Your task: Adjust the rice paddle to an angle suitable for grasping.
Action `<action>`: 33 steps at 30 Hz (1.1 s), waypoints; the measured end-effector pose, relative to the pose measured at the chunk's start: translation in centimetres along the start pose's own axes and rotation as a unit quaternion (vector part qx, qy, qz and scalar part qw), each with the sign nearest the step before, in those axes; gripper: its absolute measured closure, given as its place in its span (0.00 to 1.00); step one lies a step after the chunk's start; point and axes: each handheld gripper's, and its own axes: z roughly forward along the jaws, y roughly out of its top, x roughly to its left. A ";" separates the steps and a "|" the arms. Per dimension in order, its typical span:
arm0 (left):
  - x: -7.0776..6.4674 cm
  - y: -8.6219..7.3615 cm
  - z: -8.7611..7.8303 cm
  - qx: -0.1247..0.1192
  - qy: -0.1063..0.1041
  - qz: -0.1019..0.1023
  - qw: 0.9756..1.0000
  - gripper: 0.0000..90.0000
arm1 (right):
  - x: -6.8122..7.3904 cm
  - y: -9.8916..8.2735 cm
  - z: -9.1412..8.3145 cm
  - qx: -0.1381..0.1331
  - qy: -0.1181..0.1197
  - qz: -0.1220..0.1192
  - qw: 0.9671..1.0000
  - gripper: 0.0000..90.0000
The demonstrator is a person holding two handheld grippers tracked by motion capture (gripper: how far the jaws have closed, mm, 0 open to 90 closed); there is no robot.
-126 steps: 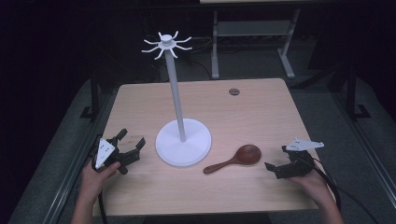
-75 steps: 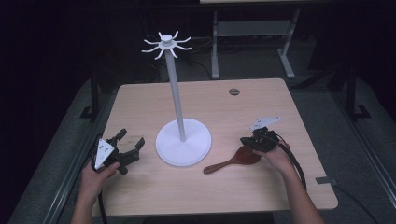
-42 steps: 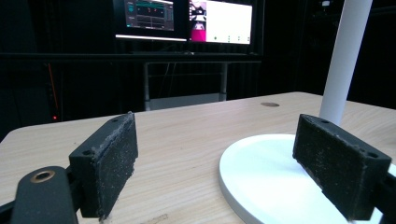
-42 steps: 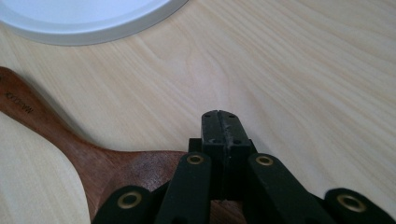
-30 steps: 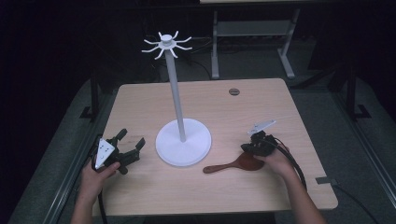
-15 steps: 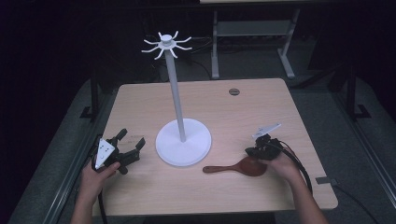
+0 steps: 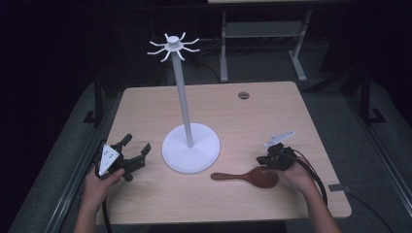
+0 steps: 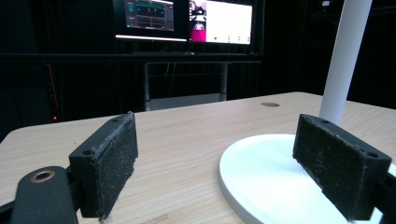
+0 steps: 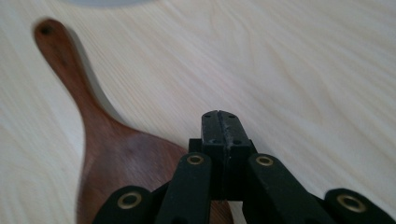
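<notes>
Your right gripper (image 9: 220, 116) has its two black jaws pressed flat together, pad against pad, with nothing pinched between them. In the right gripper view the closed tips hang over bare wood, and the wooden spoon (image 9: 109, 154) lies just to their left, its dark brown bowl running under the gripper's linkage at the bottom of the frame. Whether the jaws actually touch the spoon you cannot tell from here. The spoon's handle tapers away toward the top left and ends in a small hanging hole.

From the high view, your right gripper (image 7: 268, 158) sits at the right end of the spoon (image 7: 248, 176), right by the bowl, with the handle pointing left toward the middle of the table (image 7: 233, 204). The spoon lies flat on the light wooden top, just in front of the round white base of the hook stand (image 7: 189, 145) and apart from it. The stand's thin white pole rises upright from that base to a crown of curved hooks.

Your left gripper (image 7: 131, 154) rests near the left edge of the table, jaws spread wide and empty. In the left gripper view its pads (image 8: 112, 163) frame open tabletop and the near rim of the stand's base.
</notes>
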 end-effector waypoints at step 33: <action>-0.1 0.0 0.0 0.002 -0.001 0.000 1.000 0.15 | 10.9 5.9 7.0 -0.013 0.133 -0.129 0.983 1.00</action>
